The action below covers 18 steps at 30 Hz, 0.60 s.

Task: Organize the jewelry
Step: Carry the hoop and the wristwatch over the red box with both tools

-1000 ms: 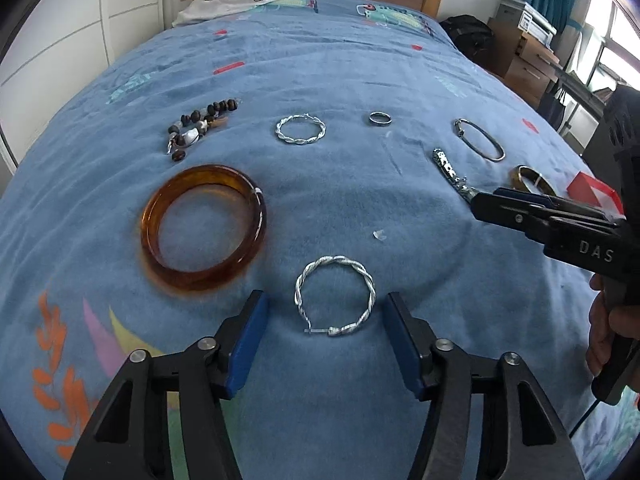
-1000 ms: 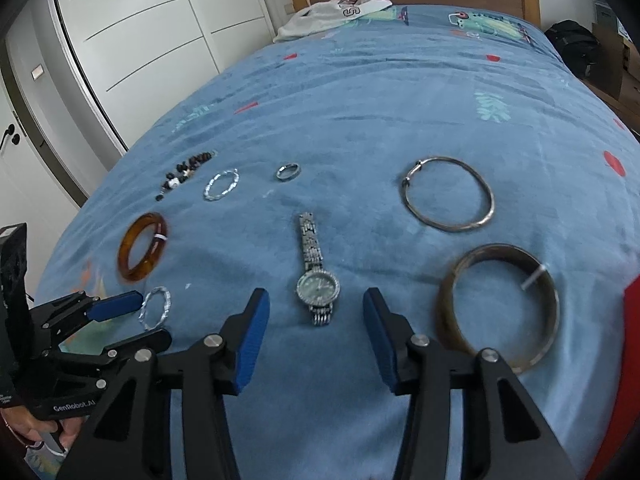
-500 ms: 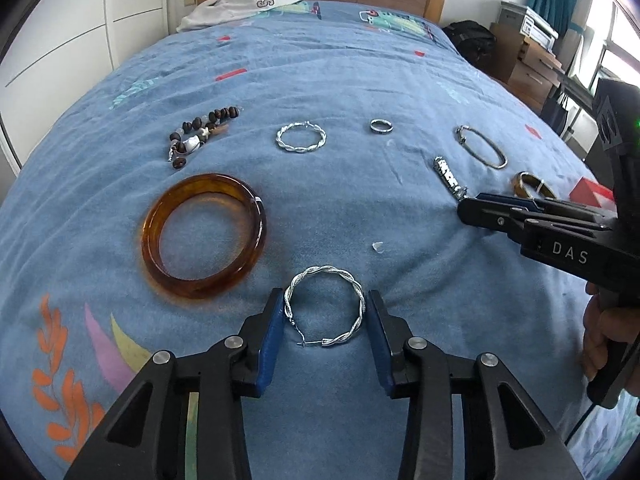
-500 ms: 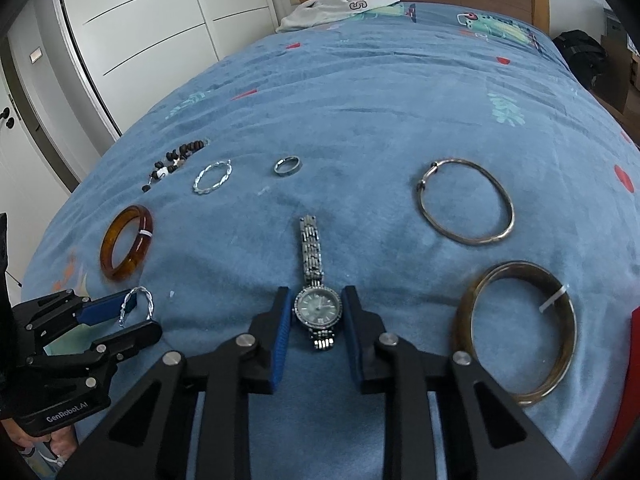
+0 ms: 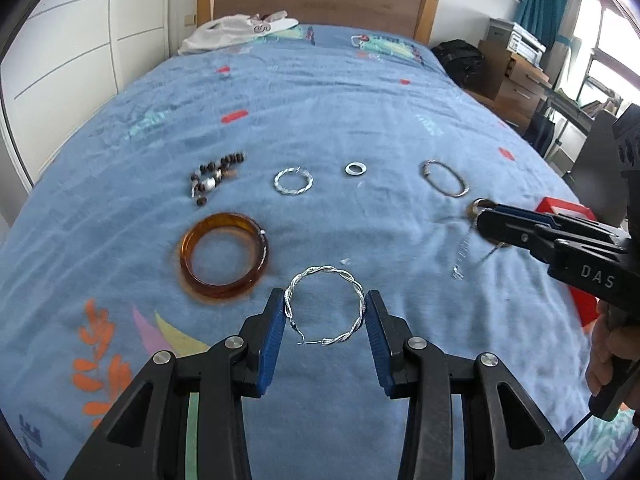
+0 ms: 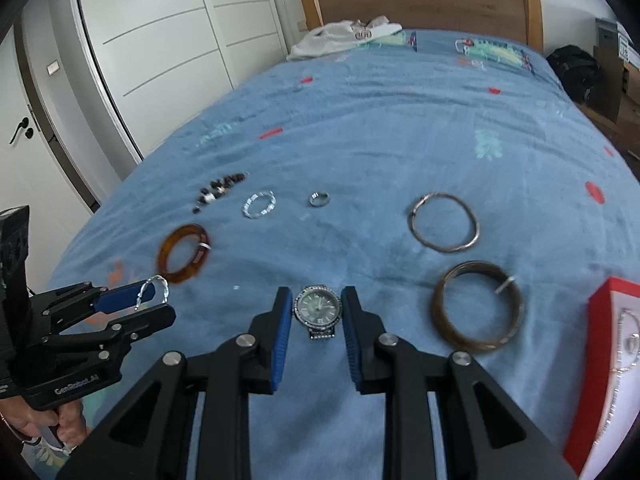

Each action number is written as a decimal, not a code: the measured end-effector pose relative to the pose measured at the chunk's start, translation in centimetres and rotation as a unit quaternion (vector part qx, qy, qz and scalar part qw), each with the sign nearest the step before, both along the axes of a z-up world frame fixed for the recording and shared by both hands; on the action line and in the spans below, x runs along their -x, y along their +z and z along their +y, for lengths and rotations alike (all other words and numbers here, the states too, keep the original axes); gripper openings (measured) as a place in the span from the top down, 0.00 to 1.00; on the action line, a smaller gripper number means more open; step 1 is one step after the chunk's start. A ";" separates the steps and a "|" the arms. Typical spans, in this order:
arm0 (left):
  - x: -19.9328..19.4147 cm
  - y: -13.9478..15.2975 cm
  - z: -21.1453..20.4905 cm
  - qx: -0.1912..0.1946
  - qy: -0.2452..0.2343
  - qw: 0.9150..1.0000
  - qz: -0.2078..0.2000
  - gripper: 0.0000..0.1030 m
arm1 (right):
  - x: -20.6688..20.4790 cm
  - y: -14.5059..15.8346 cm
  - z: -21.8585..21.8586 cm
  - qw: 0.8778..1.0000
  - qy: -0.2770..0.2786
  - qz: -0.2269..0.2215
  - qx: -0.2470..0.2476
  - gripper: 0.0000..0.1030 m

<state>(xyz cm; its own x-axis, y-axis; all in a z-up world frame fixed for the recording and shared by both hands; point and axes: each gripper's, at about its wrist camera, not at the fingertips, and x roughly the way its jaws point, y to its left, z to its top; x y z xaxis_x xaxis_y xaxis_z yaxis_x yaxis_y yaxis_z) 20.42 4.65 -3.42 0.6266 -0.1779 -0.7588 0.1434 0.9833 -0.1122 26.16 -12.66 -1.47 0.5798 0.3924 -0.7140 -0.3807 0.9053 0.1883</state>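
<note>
The sorting looks barely begun. The left gripper (image 5: 324, 316) pinches a twisted hoop (image 5: 325, 305) across its width between its jaws, and the hoop appears lifted just clear of the bed (image 5: 360, 100). The right gripper (image 6: 313, 322) has its jaws pressed against the case of a watch (image 6: 318, 309); in the left view the strap hangs loose below the jaws, so the watch seems to be off the cover too.

Nothing held has reached a container yet. A red box (image 6: 600, 364) sits at the right edge of the bed, with some pale chain or piece already lying inside; this is probably where items go, though that is a guess.

Left on the cover: an amber bangle (image 5: 224, 258), a bead bracelet (image 5: 214, 176), a second hoop (image 5: 293, 181), a ring (image 5: 357, 168), a thin bangle (image 6: 444, 222) and a dark bangle (image 6: 478, 306) just beside the box. So two pieces are in hand and at least six wait, each lying apart from the others.
</note>
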 end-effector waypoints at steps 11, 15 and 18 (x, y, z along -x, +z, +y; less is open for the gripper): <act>2.4 5.9 -5.1 0.024 -0.062 0.997 -0.031 0.62 | 5.6 7.8 -5.3 0.997 -0.044 -0.058 0.002 0.77; 2.4 7.7 -9.1 0.041 -0.099 0.994 -0.038 0.62 | 7.0 10.6 -9.9 0.994 -0.078 -0.079 0.014 0.77; 2.3 8.6 -12.3 0.050 -0.126 0.990 -0.042 0.62 | 7.7 11.8 -13.7 0.990 -0.105 -0.086 0.028 0.77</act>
<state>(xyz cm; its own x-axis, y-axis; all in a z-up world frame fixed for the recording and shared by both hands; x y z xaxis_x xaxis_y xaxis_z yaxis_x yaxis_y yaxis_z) 18.12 -7.66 5.15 0.6132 -0.4079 -0.6765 0.3960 0.8997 -0.1836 18.45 -26.38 10.30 0.7600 0.2120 -0.6144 -0.2048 0.9753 0.0831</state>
